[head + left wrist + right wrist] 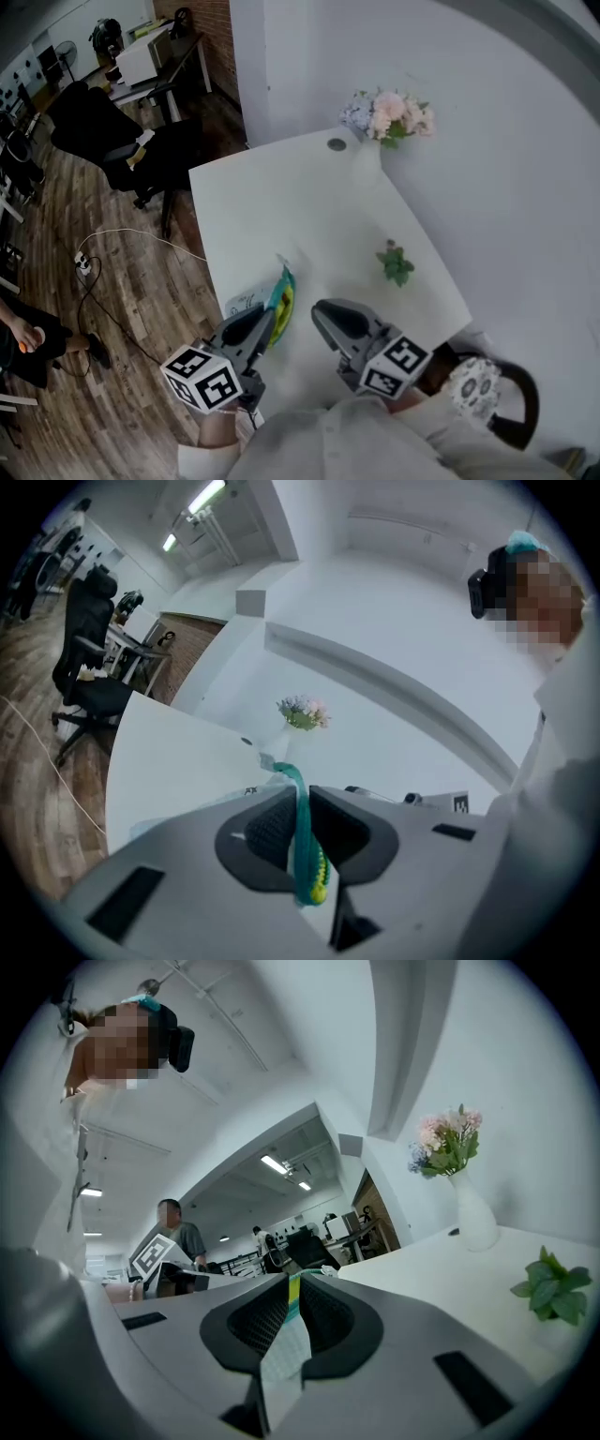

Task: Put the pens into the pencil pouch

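The pouch [281, 298] sits between both tips, its long axis pointing ahead of them. The left gripper [298, 808] is clenched on its teal edge and the right gripper [293, 1293] on its pale side. No pens show.

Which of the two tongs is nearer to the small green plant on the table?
Right. In the head view the right tongs are just left of and below the plant; the left tongs are farther left, beyond the pouch that both grip.
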The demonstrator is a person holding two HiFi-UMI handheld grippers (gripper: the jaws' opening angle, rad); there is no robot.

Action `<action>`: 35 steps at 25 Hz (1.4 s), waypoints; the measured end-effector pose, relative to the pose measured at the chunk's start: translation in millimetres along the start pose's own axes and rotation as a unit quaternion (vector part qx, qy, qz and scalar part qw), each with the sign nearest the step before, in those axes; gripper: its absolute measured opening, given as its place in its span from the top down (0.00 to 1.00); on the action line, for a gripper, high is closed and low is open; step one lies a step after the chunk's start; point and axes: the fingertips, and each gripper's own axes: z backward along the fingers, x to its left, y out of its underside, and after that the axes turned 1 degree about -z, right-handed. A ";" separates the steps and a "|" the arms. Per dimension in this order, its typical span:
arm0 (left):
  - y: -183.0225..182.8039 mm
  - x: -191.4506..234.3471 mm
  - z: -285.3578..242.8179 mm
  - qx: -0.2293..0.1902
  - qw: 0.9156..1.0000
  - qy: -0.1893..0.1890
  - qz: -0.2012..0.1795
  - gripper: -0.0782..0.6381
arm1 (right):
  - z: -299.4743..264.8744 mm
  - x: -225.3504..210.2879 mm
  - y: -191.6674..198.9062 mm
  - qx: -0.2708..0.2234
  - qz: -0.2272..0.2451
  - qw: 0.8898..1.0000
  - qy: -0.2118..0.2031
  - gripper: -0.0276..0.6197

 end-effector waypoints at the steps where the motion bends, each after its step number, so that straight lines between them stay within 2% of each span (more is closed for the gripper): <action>1: 3.7 0.7 -1.3 0.012 1.000 -0.002 -0.018 0.83 | 2.6 -1.7 2.3 0.005 -0.002 1.000 0.006 0.90; 3: 12.5 -0.3 -5.4 0.035 0.998 0.002 -0.049 0.83 | 9.0 -4.8 5.3 0.012 -0.005 1.000 0.017 0.90; 5: 20.9 -4.1 -11.3 0.053 0.996 0.007 -0.065 0.83 | 16.4 -9.3 6.9 0.015 -0.009 0.999 0.029 0.90; 9: 37.8 -14.0 -24.9 0.077 0.995 0.023 -0.067 0.83 | 30.1 -18.6 9.2 0.015 -0.019 0.998 0.052 0.90; 20: 88.4 -30.5 -47.2 0.141 0.986 0.050 -0.073 0.83 | 55.3 -26.0 26.9 0.025 -0.045 0.995 0.081 0.90; 28: 115.4 -24.7 -62.0 0.189 0.976 0.041 -0.101 0.83 | 69.5 -36.8 44.2 0.041 -0.066 0.991 0.107 0.90; 35: 132.9 -20.0 -68.5 0.217 0.969 0.030 -0.117 0.83 | 72.3 -39.5 58.1 0.067 -0.077 0.988 0.114 0.90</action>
